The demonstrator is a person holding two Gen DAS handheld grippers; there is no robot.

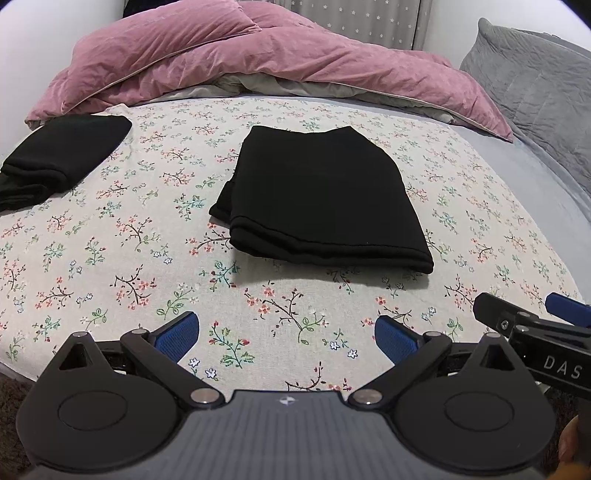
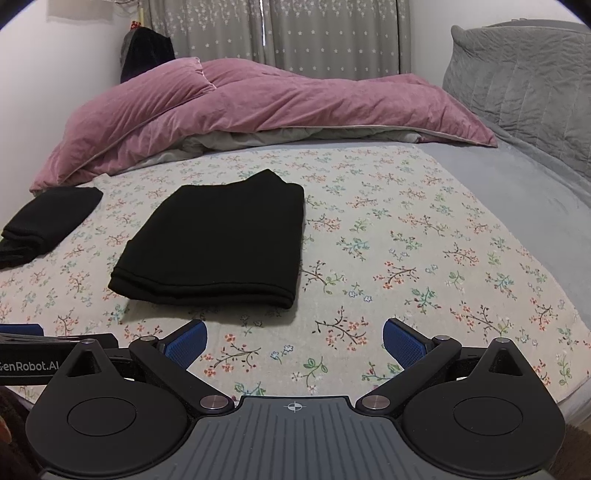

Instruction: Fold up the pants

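A pale cotton bedsheet printed with small red and green flower sprigs (image 2: 388,251) covers the near part of the bed. Along its far edge lies a crumpled dusty-pink velvet duvet (image 2: 258,107) with a grey underside, stretching from left to right. At the far right stands a grey quilted pillow (image 2: 524,74), upright, above a plain grey sheet (image 2: 517,184). Behind everything hangs a grey curtain dotted with white stars (image 2: 314,33). A dark bundle (image 2: 147,51) sits in the far left corner.
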